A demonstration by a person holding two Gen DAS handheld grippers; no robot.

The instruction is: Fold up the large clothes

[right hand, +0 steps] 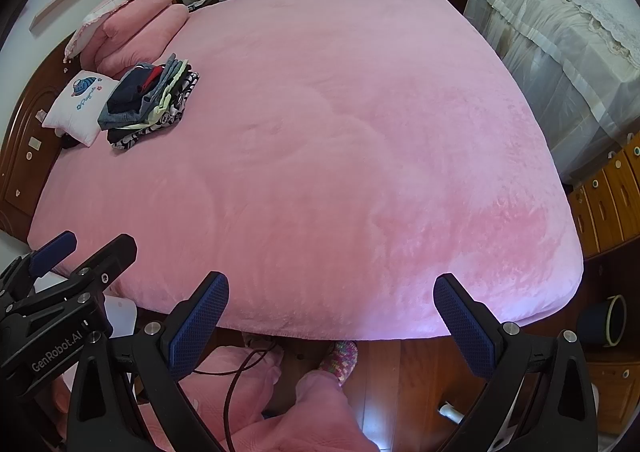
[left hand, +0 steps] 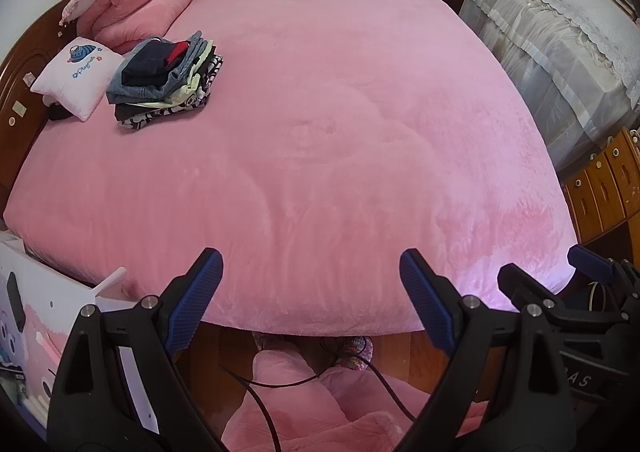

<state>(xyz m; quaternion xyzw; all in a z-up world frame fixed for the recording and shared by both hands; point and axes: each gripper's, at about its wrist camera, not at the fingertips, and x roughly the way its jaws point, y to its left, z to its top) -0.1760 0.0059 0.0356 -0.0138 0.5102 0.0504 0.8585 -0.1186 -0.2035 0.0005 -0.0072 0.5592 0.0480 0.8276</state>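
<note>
A stack of folded clothes in denim, black, pale green and zebra print lies at the far left of the pink bed; it also shows in the right wrist view. My left gripper is open and empty above the bed's near edge. My right gripper is open and empty, also at the near edge, to the right of the left one. Each gripper shows at the edge of the other's view. No unfolded garment lies on the bed.
A small white cushion and pink pillows sit by the wooden headboard. A lace-covered cabinet and wooden drawers stand to the right. A white box is at the near left. The person's pink-clad legs and a cable are below.
</note>
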